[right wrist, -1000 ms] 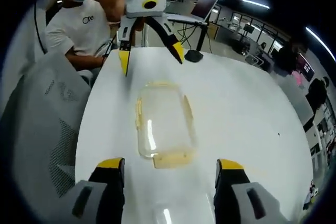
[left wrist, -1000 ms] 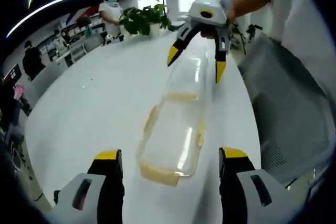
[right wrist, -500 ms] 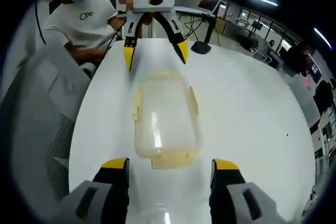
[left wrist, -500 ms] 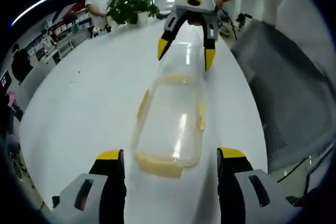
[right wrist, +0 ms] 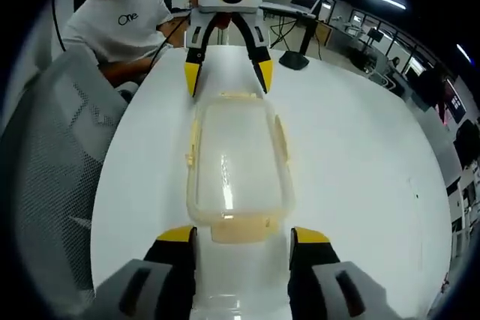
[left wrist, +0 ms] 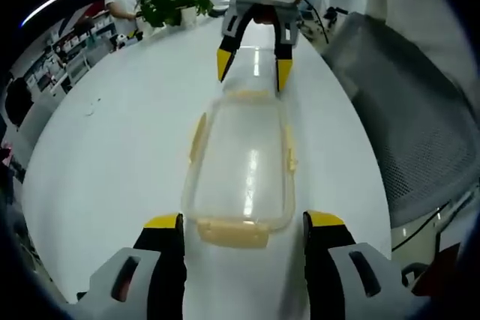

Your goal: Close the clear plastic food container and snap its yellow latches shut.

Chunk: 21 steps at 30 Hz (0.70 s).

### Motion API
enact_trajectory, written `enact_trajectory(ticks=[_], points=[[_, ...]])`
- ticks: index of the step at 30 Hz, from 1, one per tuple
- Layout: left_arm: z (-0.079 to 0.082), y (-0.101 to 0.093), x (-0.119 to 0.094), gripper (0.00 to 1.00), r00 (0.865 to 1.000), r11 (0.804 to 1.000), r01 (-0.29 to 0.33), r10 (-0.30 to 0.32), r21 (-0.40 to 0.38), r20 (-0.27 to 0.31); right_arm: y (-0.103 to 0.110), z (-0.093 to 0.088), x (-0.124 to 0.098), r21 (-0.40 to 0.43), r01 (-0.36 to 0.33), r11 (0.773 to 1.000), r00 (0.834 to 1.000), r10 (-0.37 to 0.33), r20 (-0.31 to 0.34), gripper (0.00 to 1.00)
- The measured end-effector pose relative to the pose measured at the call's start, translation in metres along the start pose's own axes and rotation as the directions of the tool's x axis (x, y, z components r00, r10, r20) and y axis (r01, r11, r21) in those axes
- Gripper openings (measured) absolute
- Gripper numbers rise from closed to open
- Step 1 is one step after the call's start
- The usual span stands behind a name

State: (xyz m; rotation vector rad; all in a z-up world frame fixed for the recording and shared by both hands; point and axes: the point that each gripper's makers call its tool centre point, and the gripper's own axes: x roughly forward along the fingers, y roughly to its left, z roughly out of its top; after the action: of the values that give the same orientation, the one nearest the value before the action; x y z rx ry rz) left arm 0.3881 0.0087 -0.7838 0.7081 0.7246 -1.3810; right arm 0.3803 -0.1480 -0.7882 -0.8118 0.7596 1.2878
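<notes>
A clear plastic food container [left wrist: 241, 162] [right wrist: 236, 162] lies lengthwise on the white table [left wrist: 112, 155] with its lid on top. Yellow latches stick out along its sides [left wrist: 197, 133] and at its ends. My left gripper [left wrist: 242, 222] is open, its jaws on either side of the near end latch [left wrist: 232, 231]. My right gripper [right wrist: 242, 235] is also open and straddles the opposite end latch [right wrist: 240, 230]. Each gripper appears at the far end in the other's view: the right gripper [left wrist: 253, 69] and the left gripper [right wrist: 229, 76], both held by a person's hand.
A grey mesh chair [left wrist: 420, 125] [right wrist: 52, 155] stands close to the table edge beside the container. A potted plant [left wrist: 169, 5] sits at the far end. A person in a white shirt [right wrist: 127, 20] sits behind the table, near a monitor stand [right wrist: 300, 58].
Both grippers have come closer to the container from opposite ends, and their open jaws now flank its end latches. The container has stayed where it was on the table.
</notes>
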Motion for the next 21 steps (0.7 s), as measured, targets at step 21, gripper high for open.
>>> enact_trajectory(ticks=[21], points=[[-0.012, 0.003, 0.005, 0.50, 0.998, 0.999, 0.046, -0.045, 0.009, -0.046, -0.003, 0.003, 0.009, -0.008, -0.062, 0.998, 0.998, 0.061, -0.031, 0.41]])
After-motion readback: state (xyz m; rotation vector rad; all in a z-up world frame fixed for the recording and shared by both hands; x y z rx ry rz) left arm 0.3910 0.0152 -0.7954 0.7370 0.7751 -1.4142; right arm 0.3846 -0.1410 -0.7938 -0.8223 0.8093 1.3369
